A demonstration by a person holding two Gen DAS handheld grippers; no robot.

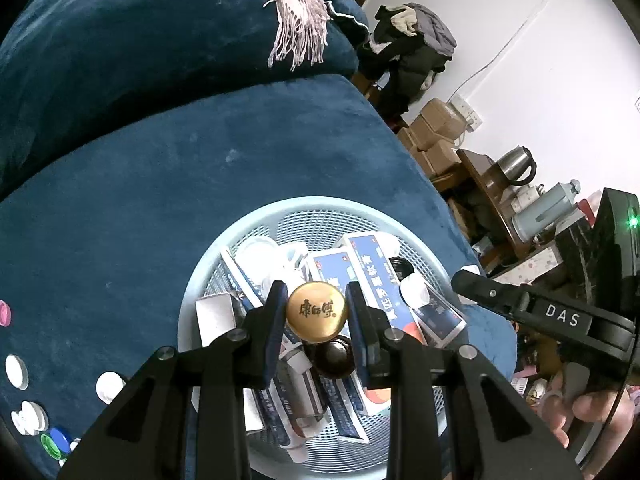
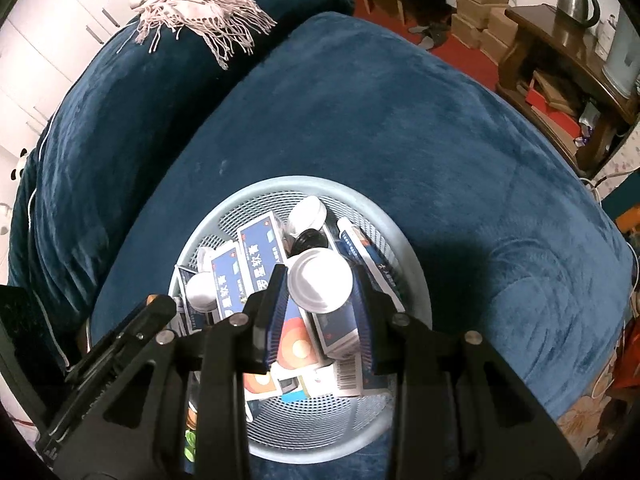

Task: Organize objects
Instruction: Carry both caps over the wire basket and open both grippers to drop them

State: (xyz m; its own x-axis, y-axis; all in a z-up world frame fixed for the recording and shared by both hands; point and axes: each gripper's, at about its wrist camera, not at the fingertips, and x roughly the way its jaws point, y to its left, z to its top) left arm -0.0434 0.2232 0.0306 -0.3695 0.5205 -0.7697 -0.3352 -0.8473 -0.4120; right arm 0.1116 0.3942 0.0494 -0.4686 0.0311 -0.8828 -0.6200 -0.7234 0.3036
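Observation:
A pale blue mesh basket (image 1: 256, 216) sits on a dark blue blanket and holds several blue-and-white medicine boxes, tubes and caps. My left gripper (image 1: 316, 312) is shut on a gold bottle cap (image 1: 316, 311) with printed characters, held just above the basket. In the right wrist view the same basket (image 2: 404, 240) lies below. My right gripper (image 2: 320, 288) is shut on a white bottle cap (image 2: 320, 285) above the boxes (image 2: 260, 256). The right gripper also shows at the right edge of the left wrist view (image 1: 468, 280).
Several loose caps, white, pink, blue and green, lie on the blanket at the left (image 1: 24, 412). A fringed scarf (image 1: 296, 12) lies on the folded quilt behind. A wooden side table with a kettle (image 2: 576, 0) and cardboard boxes stand to the right.

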